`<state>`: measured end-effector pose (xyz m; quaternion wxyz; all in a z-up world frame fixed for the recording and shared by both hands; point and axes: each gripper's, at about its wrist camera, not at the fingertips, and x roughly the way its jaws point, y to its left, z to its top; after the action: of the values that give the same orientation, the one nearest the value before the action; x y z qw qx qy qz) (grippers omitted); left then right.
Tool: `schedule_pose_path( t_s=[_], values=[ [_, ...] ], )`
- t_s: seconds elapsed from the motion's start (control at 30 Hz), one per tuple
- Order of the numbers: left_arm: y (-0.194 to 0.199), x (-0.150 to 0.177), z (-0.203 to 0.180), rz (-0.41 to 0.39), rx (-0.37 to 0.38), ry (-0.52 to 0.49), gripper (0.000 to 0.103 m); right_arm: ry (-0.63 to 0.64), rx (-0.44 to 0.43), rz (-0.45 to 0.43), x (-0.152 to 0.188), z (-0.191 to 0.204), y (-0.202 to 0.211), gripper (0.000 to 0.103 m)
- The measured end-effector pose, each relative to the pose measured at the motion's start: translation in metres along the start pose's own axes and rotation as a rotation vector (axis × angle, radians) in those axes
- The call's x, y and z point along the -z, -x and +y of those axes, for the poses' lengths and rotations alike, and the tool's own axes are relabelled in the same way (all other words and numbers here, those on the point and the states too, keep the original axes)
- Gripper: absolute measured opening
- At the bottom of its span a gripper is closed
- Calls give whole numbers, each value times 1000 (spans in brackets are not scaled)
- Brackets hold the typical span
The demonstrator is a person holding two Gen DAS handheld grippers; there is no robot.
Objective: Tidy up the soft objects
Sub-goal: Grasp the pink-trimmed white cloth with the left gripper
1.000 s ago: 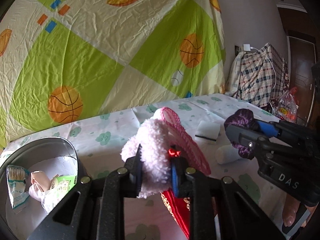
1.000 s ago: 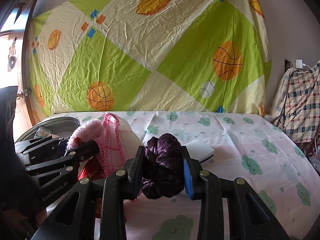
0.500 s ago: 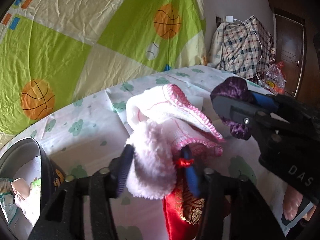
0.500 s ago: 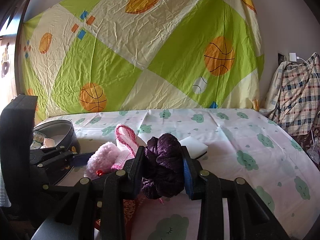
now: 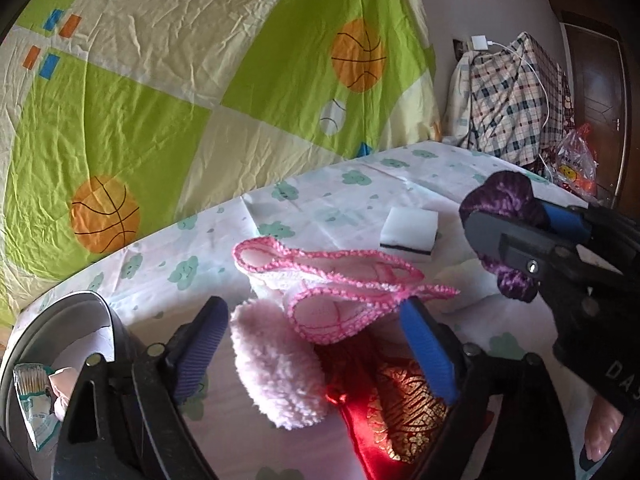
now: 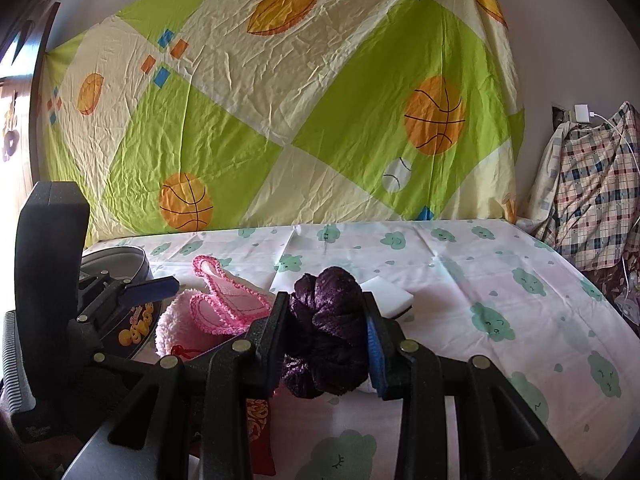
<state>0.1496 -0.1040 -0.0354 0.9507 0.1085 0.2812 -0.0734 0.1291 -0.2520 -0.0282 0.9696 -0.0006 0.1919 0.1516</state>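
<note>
Left gripper: jaws opening, spread wide; the pink fluffy slipper lies between them on the table, and neither pad appears to press on it.

Right gripper: pinched on a dark purple scrunchie, which bulges above and below the pads; held clear of the tablecloth.

Slipper, position: on the tablecloth, near edge, directly ahead of the left gripper; its fluffy toe touches a red embroidered pouch lying just to its right.

Slipper, long axis: runs from near to far, roughly along the line the left gripper points; pink-edged opening at the far end, slumped rightward.

Round tin: at the near left, just beside the left gripper; already holds a cotton-swab packet and other small items. Judged the likely container.

White sponge block: farther back, right of the slipper, well apart from both grippers.

Key relation: the slipper is nearer the left hand, the tin lies left of it. The right gripper, right of the pile, would have to carry the scrunchie leftward over slipper and pouch to reach the tin.

Risk, judged: the crossing could snag the slipper's loose opening.
</note>
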Motion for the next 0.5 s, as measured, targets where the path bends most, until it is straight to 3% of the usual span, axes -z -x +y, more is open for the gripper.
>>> schedule_pose_path(
  t_s=[0.07, 0.1, 0.13, 0.17, 0.2, 0.27, 0.37, 0.5],
  values=[
    [1, -1, -1, -7, -3, -11, 97, 1, -1, 1, 0, 0, 0, 37],
    [1, -2, -2, -10, -15, -17, 89, 2, -1, 1, 0, 0, 0, 37],
    [1, -3, -3, -15, -22, -22, 77, 2, -1, 0, 0, 0, 0, 37],
    [1, -4, -3, -25, -2, -29, 48, 3, -1, -1, 1, 0, 1, 37],
    [-1, -6, -3, -21, 19, -30, 27, 5, 0, 0, 1, 0, 0, 37],
    [-12, -9, 0, 33, 40, -14, 6, 10, 0, 4, 1, 1, -1, 37],
    [-19, -9, 10, 50, 68, 47, 4, 10, -1, 0, 1, 1, -1, 37],
    [-7, -10, 22, -8, 60, 109, 3, 11, -1, -3, 1, 1, 0, 37]
  ],
)
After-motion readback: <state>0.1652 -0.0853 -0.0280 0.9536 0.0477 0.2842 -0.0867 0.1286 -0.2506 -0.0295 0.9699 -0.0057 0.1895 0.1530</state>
